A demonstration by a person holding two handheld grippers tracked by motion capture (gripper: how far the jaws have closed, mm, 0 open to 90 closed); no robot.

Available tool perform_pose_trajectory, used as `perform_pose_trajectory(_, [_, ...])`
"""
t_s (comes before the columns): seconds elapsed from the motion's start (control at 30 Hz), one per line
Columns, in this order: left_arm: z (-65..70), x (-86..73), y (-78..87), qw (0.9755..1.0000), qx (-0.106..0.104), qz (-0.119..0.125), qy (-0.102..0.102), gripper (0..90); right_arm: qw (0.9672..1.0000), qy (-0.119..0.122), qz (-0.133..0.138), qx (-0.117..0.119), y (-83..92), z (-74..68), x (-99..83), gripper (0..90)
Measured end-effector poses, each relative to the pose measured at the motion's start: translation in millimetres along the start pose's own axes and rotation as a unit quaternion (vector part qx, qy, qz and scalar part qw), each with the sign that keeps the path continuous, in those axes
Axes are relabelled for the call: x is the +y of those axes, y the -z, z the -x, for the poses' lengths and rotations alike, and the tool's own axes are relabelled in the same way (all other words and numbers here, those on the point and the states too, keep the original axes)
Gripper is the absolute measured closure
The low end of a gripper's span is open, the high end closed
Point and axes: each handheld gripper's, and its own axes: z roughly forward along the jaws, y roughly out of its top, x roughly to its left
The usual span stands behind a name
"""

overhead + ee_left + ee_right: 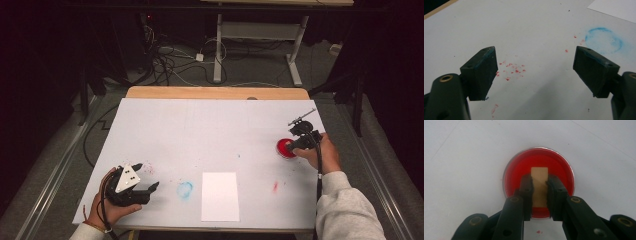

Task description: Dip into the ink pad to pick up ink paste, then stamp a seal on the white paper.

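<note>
Right gripper (pixel 540 192): closed on a small tan block (pixel 539 183), one pad flat against each long side. Block upright between the pads, its far end projecting past the fingertips. Positioned directly over a round red dish (pixel 559 167); whether the block's lower end touches the red surface cannot be told. Dish rim thin and pale, contents uniformly red.

In the high view: right gripper (pixel 300 136) at the table's right edge, angled down toward the dish (pixel 283 148), held by the right hand (pixel 320 152) in a grey sleeve. Dish seated on the white sheet (pixel 210 125) covering the table, well apart from everything else.

Left gripper (pixel 534 72): wide open, nothing between the pads, blue traces along the pad edges. Pointed at the sheet over scattered red flecks (pixel 511 70). Blue ring stain (pixel 604 40) beyond the right-hand pad in that view.

In the high view: left gripper (pixel 152 187) near the front left corner of the table, held low in the left hand (pixel 112 207), grey three-cornered plate (pixel 127 177) on top. Blue ring stain (pixel 184 189) just beside its fingertips. White paper (pixel 220 196) flat at front centre, just right of the stain. Red smear (pixel 275 186) between paper and right forearm. Cables (pixel 165 60) on the floor beyond the table.
</note>
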Motion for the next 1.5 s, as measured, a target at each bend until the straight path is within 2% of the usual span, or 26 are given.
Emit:
perform_pose_trajectory(0.07, [-0.6, -0.5, -0.7, 1.0, 0.002, -0.003, 0.001, 19.6, 1.0, -0.004, 0.003, 0.001, -0.3, 0.0, -1.0, 76.5])
perform_pose_trajectory(0.37, [-3.5, -0.9, -0.5, 1.0, 0.0, 0.002, 0.004, 19.6, 0.9997, 0.009, -0.004, -0.021, -1.0, -6.3, 0.9, 76.5])
perform_pose_trajectory(0.77, [-2.0, -1.7, 1.4, 1.0, 0.0, 0.002, 0.002, 19.6, 0.9999, 0.002, 0.002, -0.013, 0.0, -4.1, -0.8, 76.4])
perform_pose_trajectory(0.9, [-2.2, -2.5, 0.7, 1.0, 0.0, -0.001, 0.003, 19.6, 0.9997, 0.008, 0.008, -0.022, 1.5, -6.4, -1.4, 76.4])
perform_pose_trajectory(0.97, [-3.0, -1.5, 0.6, 1.0, -0.004, 0.0, 0.005, 19.6, 0.9996, 0.005, 0.021, -0.015, 4.5, -4.7, -2.4, 76.3])
perform_pose_trajectory(1.07, [-3.4, -2.4, -0.9, 1.0, -0.007, -0.003, 0.001, 19.7, 0.999, 0.006, 0.04, -0.019, 12.4, -4.8, -3.6, 76.3])
perform_pose_trajectory(1.2, [-2.1, -5.1, 0.2, 1.0, -0.005, -0.006, 0.002, 19.6, 0.997, 0.002, 0.077, -0.009, 29.0, -6.8, -6.4, 76.3])
perform_pose_trajectory(1.4, [2.1, -2.9, 0.4, 0.9999, -0.004, -0.009, -0.009, 19.6, 0.9937, 0.012, 0.112, -0.003, 47.4, -12.2, -8.2, 76.3])
perform_pose_trajectory(1.5, [2.2, -3.6, 0.6, 0.9999, -0.003, -0.011, -0.007, 19.6, 0.9921, 0.024, 0.123, 0.005, 52.2, -19.5, -7.9, 76.3])
